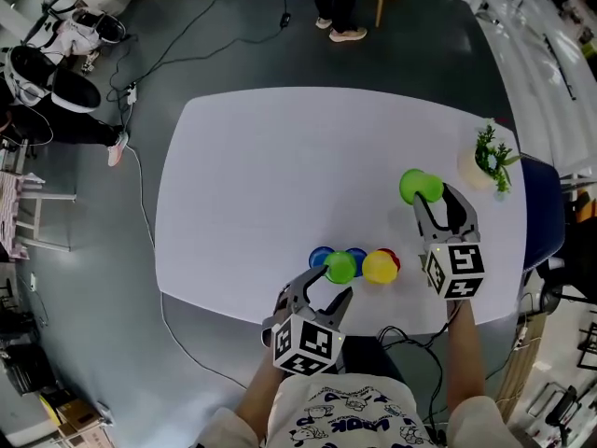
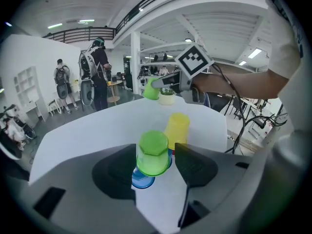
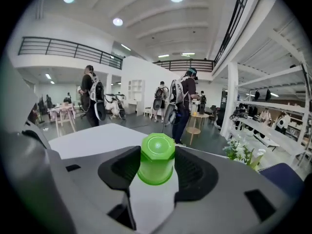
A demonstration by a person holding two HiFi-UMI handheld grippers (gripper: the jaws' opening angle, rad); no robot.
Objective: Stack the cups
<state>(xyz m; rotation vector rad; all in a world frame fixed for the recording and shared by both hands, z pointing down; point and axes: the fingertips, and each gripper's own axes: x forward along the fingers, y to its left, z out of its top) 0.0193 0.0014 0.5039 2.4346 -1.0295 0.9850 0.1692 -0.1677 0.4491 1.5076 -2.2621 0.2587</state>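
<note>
The only markings are the black and white square patterns on the cube of each gripper. The blue print on the person's white shirt (image 1: 340, 416) is cut off at the edge of the head view, and I cannot read it.

The left gripper (image 1: 335, 281) has its jaws rather wide apart around the left green cup (image 2: 153, 153), which stands bottom up. The left gripper view shows a narrow gap at the right jaw, so the jaws do not clamp this cup. A blue cup (image 2: 142, 180) shows just under it, and the yellow cup (image 2: 177, 127) stands just behind. Only the head view shows that there are two blue cups side by side and a red cup (image 1: 393, 257) touching the yellow one.

The right gripper (image 1: 432, 197) holds the right green cup (image 3: 157, 159) bottom up, with both jaws pressing on its sides, above the white surface (image 1: 270, 175). This cup is well apart from the group of cups. The right gripper view shows the small plant (image 3: 243, 152) and people with backpacks standing further in the hall.
</note>
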